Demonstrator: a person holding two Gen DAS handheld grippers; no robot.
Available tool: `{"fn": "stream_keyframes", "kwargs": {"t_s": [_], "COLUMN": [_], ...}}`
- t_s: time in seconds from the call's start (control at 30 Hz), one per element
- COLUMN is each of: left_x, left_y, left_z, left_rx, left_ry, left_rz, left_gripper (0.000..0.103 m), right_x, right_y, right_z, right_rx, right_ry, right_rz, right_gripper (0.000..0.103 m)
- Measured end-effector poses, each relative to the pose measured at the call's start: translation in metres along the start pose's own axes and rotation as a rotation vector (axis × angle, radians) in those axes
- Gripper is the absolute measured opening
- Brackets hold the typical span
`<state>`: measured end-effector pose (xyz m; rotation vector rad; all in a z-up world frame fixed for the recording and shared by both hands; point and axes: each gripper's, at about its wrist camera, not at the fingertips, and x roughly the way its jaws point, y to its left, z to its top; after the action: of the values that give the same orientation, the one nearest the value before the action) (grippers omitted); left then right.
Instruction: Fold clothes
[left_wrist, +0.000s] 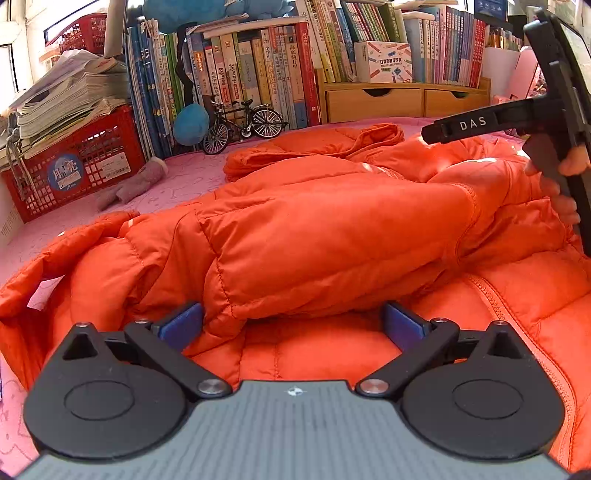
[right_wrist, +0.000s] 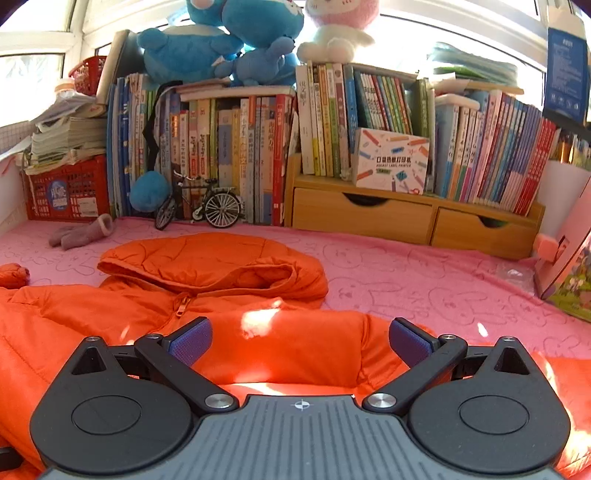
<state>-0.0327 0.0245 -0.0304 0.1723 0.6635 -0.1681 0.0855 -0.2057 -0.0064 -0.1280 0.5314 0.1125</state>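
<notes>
Both spread wide, gripping nothing: left claw (left_wrist: 291, 323) low over the orange puffer jacket (left_wrist: 314, 229) on pink bedding (left_wrist: 184, 177), right claw (right_wrist: 300, 338) over its sleeve (right_wrist: 295, 350), hood (right_wrist: 207, 266) ahead.

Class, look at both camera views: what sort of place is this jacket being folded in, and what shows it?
Probably a child's bedroom or study corner at home: crowded rows of children's books, plush toys on top, and the orange jacket lying on a pink cartoon-print blanket.

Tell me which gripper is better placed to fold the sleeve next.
Probably the left gripper: its open jaws already straddle the folded-over sleeve of the jacket. The right gripper, also open, faces only flat fabric.
</notes>
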Motion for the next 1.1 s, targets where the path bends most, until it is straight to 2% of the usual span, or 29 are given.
{"fn": "stream_keyframes", "kwargs": {"t_s": [0.1,0.23,0.4,0.5,0.57,0.63,0.73,0.8,0.9,1.0,1.03,1.1], "left_x": [0.002,0.003,0.005,0.004,0.004,0.004,0.004,0.005,0.006,0.006,0.006,0.006], "left_y": [0.003,0.004,0.008,0.008,0.008,0.009,0.01,0.01,0.01,0.01,0.011,0.012], "left_z": [-0.004,-0.01,-0.01,-0.011,-0.012,-0.012,-0.011,-0.011,-0.011,-0.011,-0.012,-0.013], "left_rx": [-0.021,-0.023,-0.033,-0.037,-0.037,-0.04,-0.043,-0.043,-0.04,-0.043,-0.046,-0.05], "left_ry": [-0.01,-0.033,-0.03,-0.031,-0.033,-0.033,-0.032,-0.033,-0.032,-0.029,-0.03,-0.032], "left_rz": [-0.018,-0.033,-0.054,-0.057,-0.057,-0.059,-0.062,-0.061,-0.063,-0.067,-0.069,-0.072], "left_gripper": [0.103,0.103,0.103,0.103,0.103,0.103,0.103,0.103,0.103,0.103,0.103,0.103], "right_x": [0.029,0.052,0.075,0.082,0.075,0.064,0.047,0.037,0.033,0.046,0.054,0.072], "right_y": [0.003,0.003,-0.005,-0.003,-0.001,0.002,0.005,0.006,-0.003,-0.014,-0.019,-0.032], "right_z": [0.014,0.0,-0.001,0.002,0.001,0.003,0.006,0.01,0.029,0.042,0.044,0.04], "right_rx": [-0.068,-0.071,0.0,0.001,0.007,0.011,0.016,0.023,0.055,0.065,0.059,0.019], "right_ry": [0.08,0.165,0.287,0.312,0.278,0.23,0.159,0.107,-0.013,-0.086,-0.095,-0.069], "right_rz": [-0.078,0.005,0.109,0.127,0.122,0.111,0.094,0.081,0.018,-0.12,-0.181,-0.322], "right_gripper": [0.103,0.103,0.103,0.103,0.09,0.059,0.031,0.024,0.023,0.02,0.005,0.006]}}
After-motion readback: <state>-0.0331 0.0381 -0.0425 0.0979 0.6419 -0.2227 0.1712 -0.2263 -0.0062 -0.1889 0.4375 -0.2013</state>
